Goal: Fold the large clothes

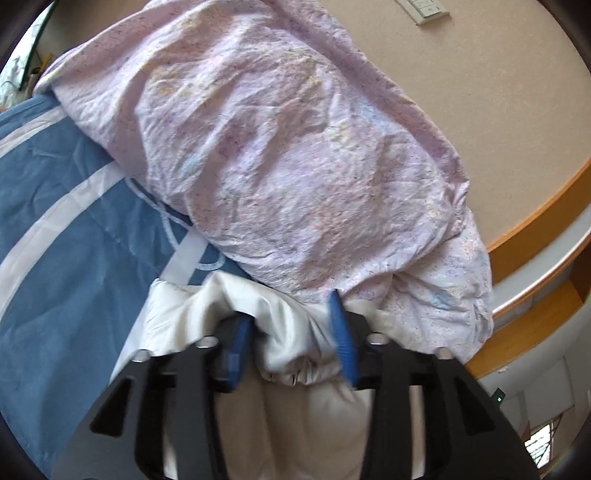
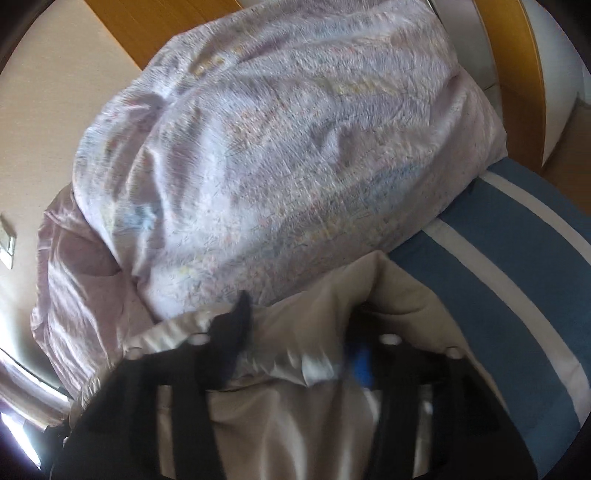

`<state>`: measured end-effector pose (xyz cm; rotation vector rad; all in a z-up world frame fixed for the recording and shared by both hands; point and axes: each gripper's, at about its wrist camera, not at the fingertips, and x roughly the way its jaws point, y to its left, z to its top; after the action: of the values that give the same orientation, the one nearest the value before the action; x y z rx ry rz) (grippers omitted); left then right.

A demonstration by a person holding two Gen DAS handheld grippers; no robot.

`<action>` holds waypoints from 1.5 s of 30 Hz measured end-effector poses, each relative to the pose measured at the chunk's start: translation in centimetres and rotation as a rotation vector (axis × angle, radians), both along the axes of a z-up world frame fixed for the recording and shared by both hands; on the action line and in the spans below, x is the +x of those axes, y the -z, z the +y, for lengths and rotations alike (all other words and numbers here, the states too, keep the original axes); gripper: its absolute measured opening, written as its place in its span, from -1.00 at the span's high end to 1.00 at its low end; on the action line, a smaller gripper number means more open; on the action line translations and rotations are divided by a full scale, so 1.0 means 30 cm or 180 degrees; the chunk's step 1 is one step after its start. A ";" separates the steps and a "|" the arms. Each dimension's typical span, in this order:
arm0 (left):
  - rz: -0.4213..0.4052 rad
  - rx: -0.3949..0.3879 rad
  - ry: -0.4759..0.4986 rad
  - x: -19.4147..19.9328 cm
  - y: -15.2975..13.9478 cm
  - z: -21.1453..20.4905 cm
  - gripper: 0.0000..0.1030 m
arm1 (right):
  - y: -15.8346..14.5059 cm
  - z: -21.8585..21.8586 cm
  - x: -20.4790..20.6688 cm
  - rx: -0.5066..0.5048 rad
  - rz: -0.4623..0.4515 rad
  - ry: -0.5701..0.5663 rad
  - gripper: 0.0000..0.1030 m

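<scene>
A white, silky garment (image 1: 177, 314) lies bunched on the bed right in front of me. My left gripper (image 1: 291, 317) stands with its blue pads (image 1: 343, 343) apart, and a loose fold of the garment sits in the gap without being pinched. In the right wrist view the same pale garment (image 2: 295, 424) fills the foreground. My right gripper (image 2: 299, 321) is blurred, its jaws apart, with rumpled fabric lying between them and not clamped. Both grippers point down at the garment's far edge.
A big lilac patterned pillow or quilt bundle (image 1: 295, 147) (image 2: 277, 166) lies just beyond the garment. Under it is a blue bedcover with white stripes (image 1: 66, 258) (image 2: 517, 295). A wooden bed frame (image 1: 535, 221), a beige wall (image 1: 480, 92) and a wall switch (image 1: 424, 9) lie behind.
</scene>
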<state>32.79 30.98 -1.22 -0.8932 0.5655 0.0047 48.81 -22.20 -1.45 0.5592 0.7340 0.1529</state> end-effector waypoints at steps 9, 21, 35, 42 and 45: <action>-0.0542 0.1203 0.0137 -0.178 -0.197 -0.183 -0.88 | -0.141 0.132 -0.303 -0.0914 -0.0961 -0.0732 -0.35; -0.0342 0.2430 0.0679 -0.200 -0.076 -0.569 -0.88 | 0.008 0.473 -0.448 -0.1777 -0.0787 -0.1555 0.09; 0.0470 0.2408 0.0070 0.065 0.054 -0.471 -0.88 | 0.169 0.551 -0.162 -0.2055 0.0036 -0.1097 -0.04; 0.0638 0.2426 0.0042 0.102 0.082 -0.464 -0.93 | 0.162 0.509 -0.174 -0.1825 0.0047 -0.1105 -0.04; 0.0617 0.2250 0.0170 0.044 0.056 -0.435 -0.92 | 0.091 0.405 -0.230 -0.1451 -0.0114 -0.1095 -0.03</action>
<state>34.11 17.93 -2.89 -0.1888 0.7049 0.2320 41.90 -10.05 -4.17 -0.0072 0.7957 0.3040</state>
